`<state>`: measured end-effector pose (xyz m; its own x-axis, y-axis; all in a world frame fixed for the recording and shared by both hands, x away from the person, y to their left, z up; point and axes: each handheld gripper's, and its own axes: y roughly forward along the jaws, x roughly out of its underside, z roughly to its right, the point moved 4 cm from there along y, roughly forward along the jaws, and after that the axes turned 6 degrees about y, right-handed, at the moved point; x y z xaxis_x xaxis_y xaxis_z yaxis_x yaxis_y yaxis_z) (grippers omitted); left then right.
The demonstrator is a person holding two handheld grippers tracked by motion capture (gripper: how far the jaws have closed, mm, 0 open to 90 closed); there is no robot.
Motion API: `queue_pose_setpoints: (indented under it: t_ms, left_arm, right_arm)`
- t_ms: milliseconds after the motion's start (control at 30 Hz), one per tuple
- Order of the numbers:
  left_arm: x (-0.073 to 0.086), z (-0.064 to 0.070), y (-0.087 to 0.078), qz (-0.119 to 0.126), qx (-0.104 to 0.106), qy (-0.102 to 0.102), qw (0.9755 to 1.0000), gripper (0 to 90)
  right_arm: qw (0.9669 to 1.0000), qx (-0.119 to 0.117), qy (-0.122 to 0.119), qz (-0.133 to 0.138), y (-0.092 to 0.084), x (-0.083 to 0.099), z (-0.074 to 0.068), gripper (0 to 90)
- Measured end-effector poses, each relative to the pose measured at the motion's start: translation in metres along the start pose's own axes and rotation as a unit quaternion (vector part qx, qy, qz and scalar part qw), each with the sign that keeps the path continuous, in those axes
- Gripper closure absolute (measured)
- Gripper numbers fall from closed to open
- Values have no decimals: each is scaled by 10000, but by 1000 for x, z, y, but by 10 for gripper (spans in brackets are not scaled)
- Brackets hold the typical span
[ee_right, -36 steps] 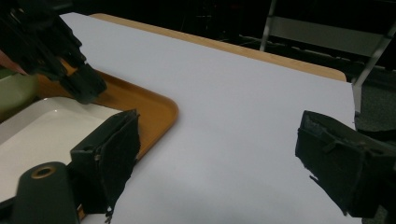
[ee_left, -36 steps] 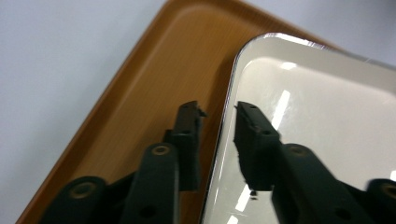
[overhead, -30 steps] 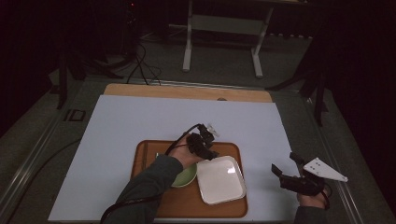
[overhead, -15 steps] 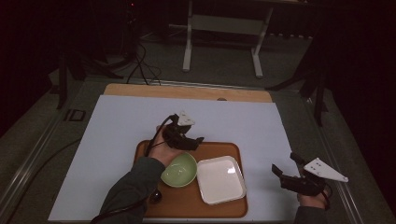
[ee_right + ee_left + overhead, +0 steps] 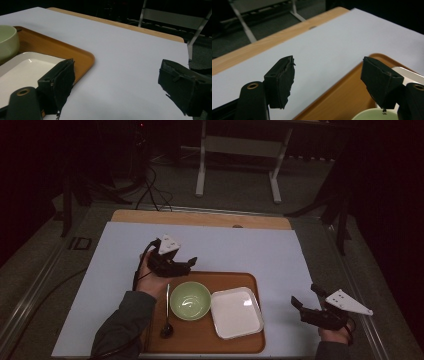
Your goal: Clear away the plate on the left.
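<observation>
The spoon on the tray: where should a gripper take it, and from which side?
Probably from above, at mid-handle. The spoon lies flat on the tray, handle pointing away from the person, its dark head nearest them. The green bowl crowds its right, so set the jaws across the handle.

Wooden surface (image 5: 200,218), bare strip at far edge, pale sheet (image 5: 225,250) covering the rest. Orange-brown tray (image 5: 250,282) flat on sheet, toward near side. Sheet bare left, right and beyond tray.
</observation>
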<state>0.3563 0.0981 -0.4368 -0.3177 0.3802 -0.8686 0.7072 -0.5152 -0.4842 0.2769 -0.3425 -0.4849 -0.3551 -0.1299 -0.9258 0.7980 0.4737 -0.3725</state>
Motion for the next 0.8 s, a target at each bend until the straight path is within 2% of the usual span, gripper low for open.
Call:
queue_pose_setpoints:
  t_ms: [133, 167, 200, 300, 333, 367, 433, 633, 800]
  left_arm:
    - [7, -13, -17, 198, -242, -106, 9995, 278]
    - [7, -13, -17, 198, -242, -106, 9995, 277]
    - [12, -19, -26, 254, -349, -151, 9990, 277]
    - [21, -30, -39, 319, -573, -189, 9977, 278]
    - [21, -30, -39, 319, -573, -189, 9977, 278]
    - [28, -38, -48, 337, -706, -275, 9966, 278]
    - [35, -43, -53, 325, -816, -287, 9957, 278]
    - [63, -53, -74, 203, -1066, -221, 9938, 286]
    - [84, -64, -92, 270, -1274, -465, 9904, 286]
  right_arm:
    - [10000, 23, 4, 10, -1, 0, 1, 137]
    - [10000, 16, 18, 15, -1, 0, 1, 137]
    - [10000, 24, 29, 7, -1, 1, 1, 137]
    - [10000, 25, 45, 22, -1, 1, 1, 137]
    - [10000, 25, 45, 22, -1, 1, 1, 137]
    - [10000, 31, 38, 26, -1, 0, 1, 137]
    - [10000, 30, 37, 17, 0, 0, 1, 137]
    - [10000, 53, 62, 33, -2, 1, 2, 137]
    - [10000, 54, 63, 36, -2, 0, 1, 137]
